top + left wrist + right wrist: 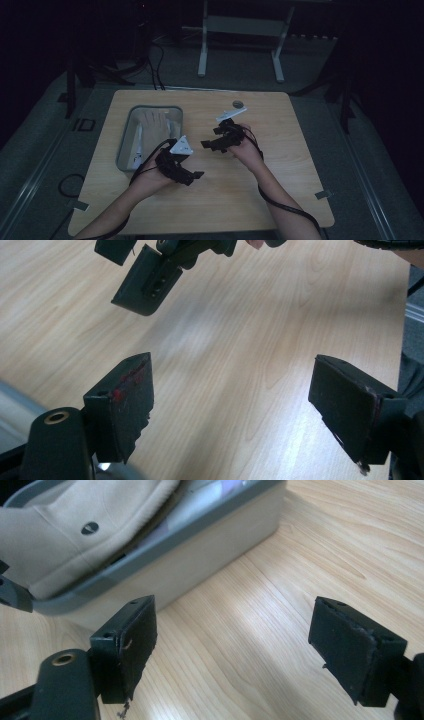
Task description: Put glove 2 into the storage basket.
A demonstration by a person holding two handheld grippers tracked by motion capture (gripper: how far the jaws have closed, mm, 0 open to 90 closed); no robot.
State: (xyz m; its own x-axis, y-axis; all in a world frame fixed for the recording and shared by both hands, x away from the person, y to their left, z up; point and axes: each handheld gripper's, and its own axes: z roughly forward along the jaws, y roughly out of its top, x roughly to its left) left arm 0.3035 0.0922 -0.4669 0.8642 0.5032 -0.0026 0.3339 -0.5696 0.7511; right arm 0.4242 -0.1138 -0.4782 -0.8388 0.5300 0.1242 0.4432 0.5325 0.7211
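Observation:
In the high view both grippers hover over the middle of the wooden table [280,170], tips facing each other a short way apart. My left gripper [196,177] points right and carries a grey three-cornered plate. Its jaws [230,375] stand open over bare wood with nothing between them, and the other gripper's black jaw [145,280] shows just ahead. My right gripper [209,140] points left toward a grey tray [125,135]. It [232,612] is open and empty too. The tray's wall [200,555] is close ahead, holding a beige cloth [60,535] with a dark button.
A small round grey object [238,104] lies on the table near its far edge. White items sit beside the cloth in the tray. A cable [285,205] trails along the right forearm. Beyond the table stands a white frame [240,30] on the floor.

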